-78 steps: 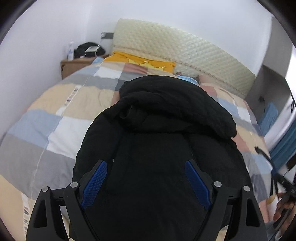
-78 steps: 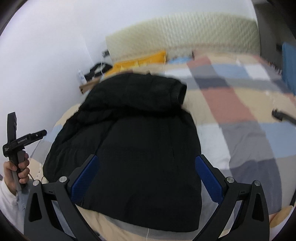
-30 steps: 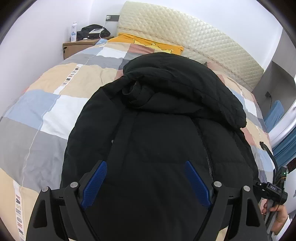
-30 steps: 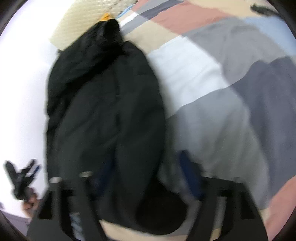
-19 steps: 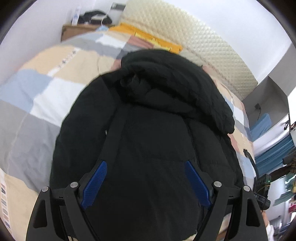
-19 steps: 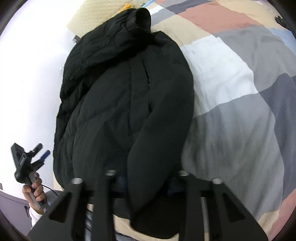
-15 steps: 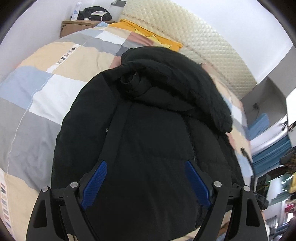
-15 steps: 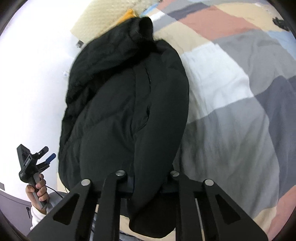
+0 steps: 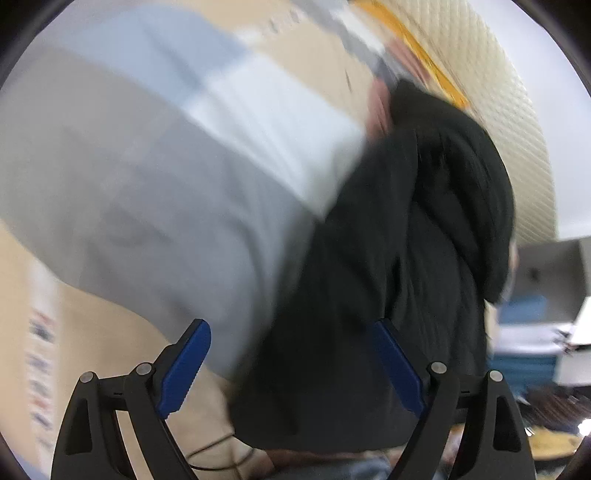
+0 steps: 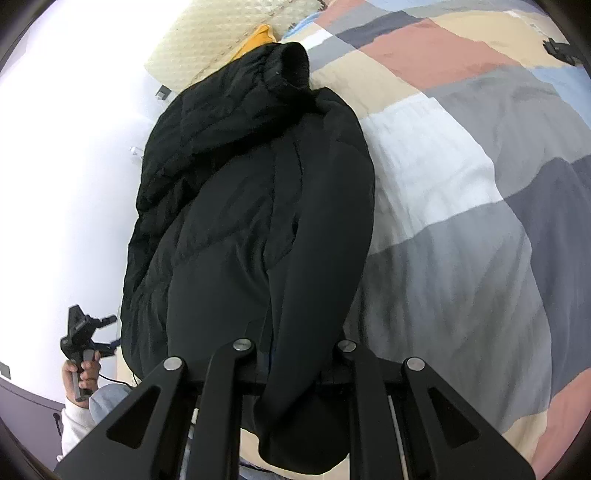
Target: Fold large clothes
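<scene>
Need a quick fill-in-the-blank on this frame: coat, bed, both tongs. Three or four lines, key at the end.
1. The black coat lies on a patchwork ____.
2. The right tongs are ____ on the coat's sleeve.
3. The left tongs have ____ pads, spread apart and gripping nothing.
4. Beyond the hood, a ____ cushion lies against the headboard.

Missing words: bedspread; shut; blue; yellow

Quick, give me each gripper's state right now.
Left gripper: open, holding nothing, beside the black jacket.
Right gripper: shut on a fold of the black jacket.
</scene>
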A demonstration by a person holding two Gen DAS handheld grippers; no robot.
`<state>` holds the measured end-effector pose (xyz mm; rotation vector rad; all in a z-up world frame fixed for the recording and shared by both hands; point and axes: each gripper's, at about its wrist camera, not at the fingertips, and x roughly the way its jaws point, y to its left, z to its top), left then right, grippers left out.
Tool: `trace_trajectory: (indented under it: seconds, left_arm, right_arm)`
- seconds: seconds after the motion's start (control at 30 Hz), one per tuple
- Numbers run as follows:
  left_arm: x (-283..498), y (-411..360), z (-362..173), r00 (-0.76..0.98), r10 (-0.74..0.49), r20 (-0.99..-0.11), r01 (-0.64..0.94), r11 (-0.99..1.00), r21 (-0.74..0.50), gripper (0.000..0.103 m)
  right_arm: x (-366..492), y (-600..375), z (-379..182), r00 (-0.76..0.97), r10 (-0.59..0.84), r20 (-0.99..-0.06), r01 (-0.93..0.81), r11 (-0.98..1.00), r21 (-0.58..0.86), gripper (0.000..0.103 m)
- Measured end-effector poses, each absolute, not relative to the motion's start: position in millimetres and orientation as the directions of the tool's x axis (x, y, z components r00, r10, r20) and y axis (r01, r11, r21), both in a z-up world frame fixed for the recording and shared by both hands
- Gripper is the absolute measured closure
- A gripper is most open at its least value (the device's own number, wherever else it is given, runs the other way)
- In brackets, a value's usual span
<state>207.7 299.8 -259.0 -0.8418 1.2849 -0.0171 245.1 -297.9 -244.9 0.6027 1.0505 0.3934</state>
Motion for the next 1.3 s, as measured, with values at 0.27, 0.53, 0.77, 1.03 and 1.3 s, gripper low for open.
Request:
trace_trajectory:
  seconds: [0.27, 0.53, 0.77, 1.03, 1.3]
  left_arm:
    - [227.5, 270.9, -282.9, 0.279, -0.594, -0.754, -0.251, 0.713, -0.655, 0.014]
    - [232.8, 226.8, -287.8, 0.199, -0.601, -0.775, -0.034, 0.786, -0.618, 0.014]
    - [232.9, 199.3, -275.1, 0.135, -0.594, -0.793, 0.008, 0.801, -0.599, 0.036]
    - [223.6, 173.7, -240.9, 0.161, -0.44, -0.883, 0.016, 0.896, -0.444, 0.075]
    - [203.1, 158.5, -207.3, 0.293, -0.276, -0.915, 0.01, 0.958, -0.286, 0.091]
  right_arm:
    - [246.1, -315.4, -269.5, 0.407, 0.591, -0.696, 0.118, 0.721, 0.682, 0.066]
    - [247.1, -309.6, -275.0, 0.363, 0.597, -0.715, 0.11, 0.735, 0.669, 0.053]
    - [247.7, -304.7, -270.8, 0.355, 0.62, -0.7, 0.062, 0.731, 0.679, 0.054]
    - [238.3, -286.5, -237.0, 0.447, 0.513, -0.733, -0.065, 0.836, 0.545, 0.084]
    - [221.0, -289.8, -215.4, 0.539, 0.439, -0.719, -0.093, 0.88, 0.467, 0.087]
